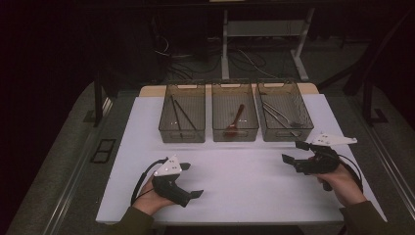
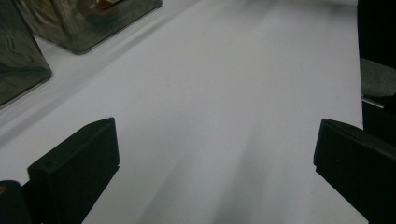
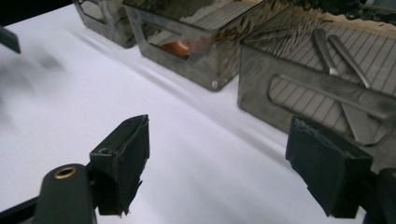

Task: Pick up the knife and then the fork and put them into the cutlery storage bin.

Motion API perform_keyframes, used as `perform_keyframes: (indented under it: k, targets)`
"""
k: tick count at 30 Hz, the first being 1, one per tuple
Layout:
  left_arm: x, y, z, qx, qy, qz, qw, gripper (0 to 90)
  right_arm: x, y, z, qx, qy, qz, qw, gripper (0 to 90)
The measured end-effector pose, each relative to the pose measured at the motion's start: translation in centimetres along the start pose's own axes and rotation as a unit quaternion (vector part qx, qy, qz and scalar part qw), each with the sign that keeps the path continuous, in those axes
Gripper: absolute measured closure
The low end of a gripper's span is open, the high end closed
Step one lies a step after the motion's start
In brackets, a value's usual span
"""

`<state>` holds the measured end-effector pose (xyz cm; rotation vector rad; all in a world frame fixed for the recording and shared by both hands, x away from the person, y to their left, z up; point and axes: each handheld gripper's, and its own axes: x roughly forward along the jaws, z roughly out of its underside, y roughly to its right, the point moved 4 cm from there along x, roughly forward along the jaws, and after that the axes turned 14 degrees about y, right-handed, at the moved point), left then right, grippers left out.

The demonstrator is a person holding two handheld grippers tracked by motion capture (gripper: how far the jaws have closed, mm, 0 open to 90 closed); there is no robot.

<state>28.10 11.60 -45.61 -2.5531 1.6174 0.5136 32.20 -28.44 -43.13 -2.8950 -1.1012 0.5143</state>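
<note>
We hold both the left gripper and right gripper with jaws spread, empty, over the bare tabletop short of the middle bin. We judge a slow, level approach to that bin's wooden spoon wisest.

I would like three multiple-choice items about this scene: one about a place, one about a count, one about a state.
1. Where does the wooden spoon lie?
A. left bin
B. middle bin
C. on the table

2. How many clear bins stand in the row?
A. two
B. three
C. four

3. How do the jaws of the right gripper stand?
A. open, holding nothing
B. shut on a spoon
C. shut on chopsticks

Key: 1 B, the spoon rests inside the middle bin. 2 B, three bins stand side by side. 3 A, white table shows between the jaws.
</note>
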Motion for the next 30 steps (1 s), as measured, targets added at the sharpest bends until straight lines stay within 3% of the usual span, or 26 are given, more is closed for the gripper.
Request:
perform_keyframes:
  k: [7, 13, 16, 24, 30]
  targets:
    - [-0.1, 0.0, -0.1, 0.006, -0.003, 0.001, 1.0000, 0.0, -0.8, -1.1, 1.4, 0.003, 0.010, -0.011, 0.9999, 20.6]
    - [-0.1, 0.0, -0.1, 0.004, -0.001, 0.001, 1.0000, 0.0, -1.1, -2.2, 3.0, 0.008, 0.003, -0.033, 0.9994, 19.9]
    - [-0.1, 0.0, -0.1, 0.005, -0.001, 0.000, 1.0000, 0.0, -1.3, -2.6, 3.6, 0.000, 0.001, -0.036, 0.9993, 19.5]
    - [-0.1, 0.1, -0.1, 0.004, 0.000, -0.001, 1.0000, 0.0, -1.8, -2.8, 4.7, -0.001, -0.014, -0.037, 0.9992, 18.9]
    - [-0.1, 0.0, -0.1, 0.005, -0.002, -0.003, 1.0000, 0.0, -1.8, -2.9, 4.6, -0.003, -0.009, -0.039, 0.9992, 18.9]
